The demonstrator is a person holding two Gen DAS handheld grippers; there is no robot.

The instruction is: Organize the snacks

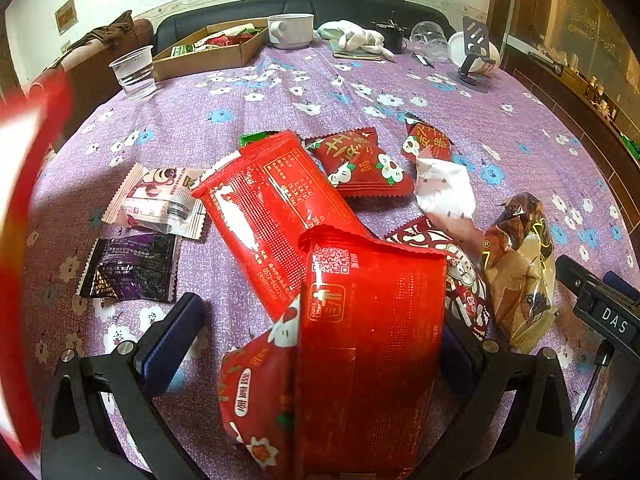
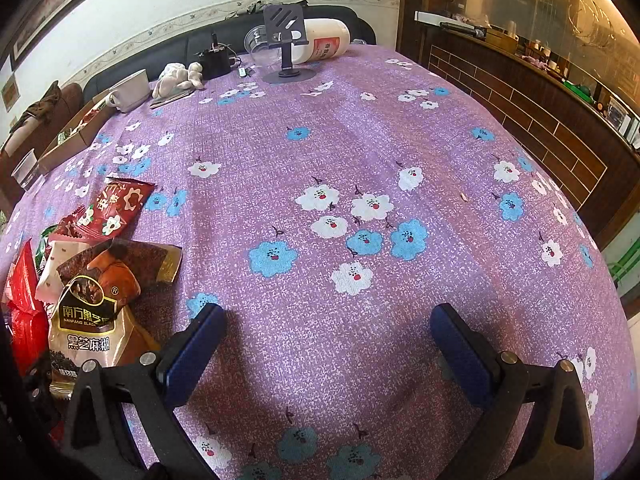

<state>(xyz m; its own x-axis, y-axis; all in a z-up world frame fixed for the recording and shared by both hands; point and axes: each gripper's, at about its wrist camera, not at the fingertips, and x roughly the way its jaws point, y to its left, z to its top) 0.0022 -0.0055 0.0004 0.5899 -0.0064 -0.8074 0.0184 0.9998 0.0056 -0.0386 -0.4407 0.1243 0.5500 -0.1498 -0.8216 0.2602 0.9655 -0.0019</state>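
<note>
Item 1, snack packets on the purple floral tablecloth (image 2: 360, 140). I count about ten loose in the left wrist view.

Two large bright red packets: one (image 1: 372, 344) stands between my left gripper's (image 1: 320, 344) fingers, long axis running near to far, top seam at the far end, glossy back panel with a QR code facing the camera. The second red packet (image 1: 272, 208) lies behind it, long axis slanting from near right to far left, printed back up.

Dark red flower-print packets: one (image 1: 362, 164) far of centre, one smaller (image 1: 428, 142) to its right, one (image 1: 256, 404) crumpled under the held packet, one (image 1: 464, 276) partly hidden on the right.

One each: pink-and-white packet (image 1: 154, 200) at left, purple-black packet (image 1: 130, 268) near it, white packet (image 1: 444, 192) at right, green packet (image 1: 256, 138) mostly hidden, brown sesame-paste pouch (image 1: 520, 268) at far right, long axis near to far.

Item 2, tongs. Left gripper: fingers wide apart, the right pad seemingly against the upright red packet, the left finger (image 1: 176, 332) clear of it; I cannot tell whether it grips. Right gripper (image 2: 328, 344): wide open, holding nothing, over bare cloth, just right of the pouch.

Item 3, far end: one cardboard box (image 1: 208, 50) holding more packets, one clear plastic cup (image 1: 134, 72), one white mug (image 1: 290, 30).
</note>
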